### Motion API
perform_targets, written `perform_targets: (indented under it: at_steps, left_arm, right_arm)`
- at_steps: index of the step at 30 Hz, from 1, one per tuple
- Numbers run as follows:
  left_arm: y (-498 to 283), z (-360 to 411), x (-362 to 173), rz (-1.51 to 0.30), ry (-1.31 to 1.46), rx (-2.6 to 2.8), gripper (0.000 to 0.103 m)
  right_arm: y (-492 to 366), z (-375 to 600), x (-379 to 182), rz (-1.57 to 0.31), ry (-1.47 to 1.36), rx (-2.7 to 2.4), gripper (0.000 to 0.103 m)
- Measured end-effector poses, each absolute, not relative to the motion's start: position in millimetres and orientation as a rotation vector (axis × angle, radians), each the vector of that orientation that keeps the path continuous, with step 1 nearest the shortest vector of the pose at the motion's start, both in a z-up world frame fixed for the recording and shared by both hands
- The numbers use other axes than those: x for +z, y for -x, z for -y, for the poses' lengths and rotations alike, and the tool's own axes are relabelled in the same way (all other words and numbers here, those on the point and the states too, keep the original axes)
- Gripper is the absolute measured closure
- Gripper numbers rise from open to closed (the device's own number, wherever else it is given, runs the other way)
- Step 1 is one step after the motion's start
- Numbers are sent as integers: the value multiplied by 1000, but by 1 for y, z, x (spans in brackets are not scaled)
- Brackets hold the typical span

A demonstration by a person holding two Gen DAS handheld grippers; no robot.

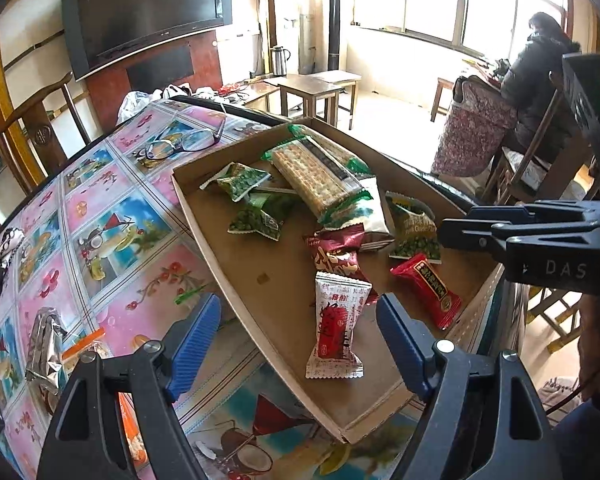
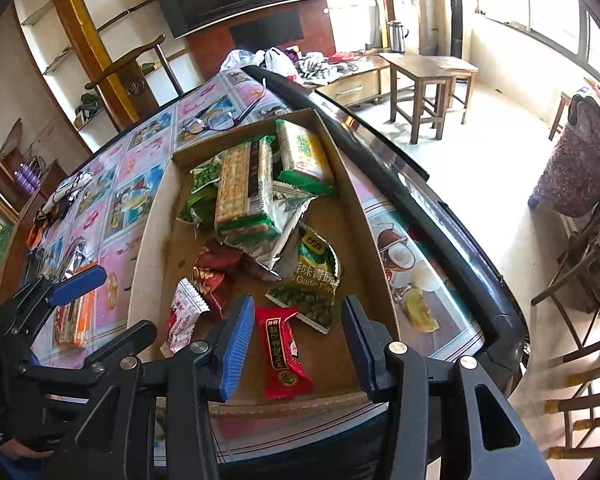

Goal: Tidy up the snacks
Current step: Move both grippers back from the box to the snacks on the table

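A shallow cardboard box (image 1: 268, 248) on the patterned table holds cracker packs (image 1: 316, 172), green pea packets (image 1: 414, 228), a dark red packet (image 1: 336, 256) and others. My left gripper (image 1: 300, 344) is open above the box's near corner. A white-and-red packet (image 1: 334, 328) lies between its blue fingers, untouched. In the right wrist view my right gripper (image 2: 298, 344) is open over the box (image 2: 160, 240). A red packet (image 2: 286, 356) lies flat on the box floor between its fingers, and the pads are clear of it. An orange packet (image 2: 74, 320) lies on the table outside the box.
Eyeglasses (image 1: 180, 144) lie on the table beyond the box. A silver foil packet (image 1: 44, 344) sits at the left by the orange one. The table's dark rim (image 2: 440, 216) runs just right of the box. Wooden chairs, stools and a seated person (image 1: 540, 60) are off to the right.
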State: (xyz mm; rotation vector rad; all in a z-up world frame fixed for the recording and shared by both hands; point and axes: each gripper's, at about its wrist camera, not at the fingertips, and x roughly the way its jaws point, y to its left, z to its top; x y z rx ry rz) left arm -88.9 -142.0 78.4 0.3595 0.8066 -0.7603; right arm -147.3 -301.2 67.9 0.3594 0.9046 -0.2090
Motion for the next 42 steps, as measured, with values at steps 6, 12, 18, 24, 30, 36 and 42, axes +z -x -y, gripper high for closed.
perform_targets:
  at_steps: [6, 12, 18, 24, 30, 36, 42]
  left_arm:
    - [94, 137, 84, -770, -375, -739, 22]
    - [97, 123, 91, -726, -369, -703, 16]
    - [88, 98, 92, -741, -318, -655, 16]
    - [82, 70, 93, -750, -281, -602, 16]
    - [77, 34, 92, -762, -248, -542, 16]
    - [72, -6, 91, -780, -209, -476, 16]
    - [63, -50, 84, -830, -167, -397, 16]
  right_arm:
    - [148, 299, 69, -890, -363, -216, 54]
    - [146, 297, 69, -886, -380, -224, 54]
    - [140, 284, 69, -906, -372, -186, 52]
    - [133, 267, 72, -912, -336, -186, 51]
    - [125, 245, 74, -915, -322, -160, 51]
    - [112, 208, 78, -918, -271, -88, 51]
    - [103, 180, 76, -925, -257, -44, 51]
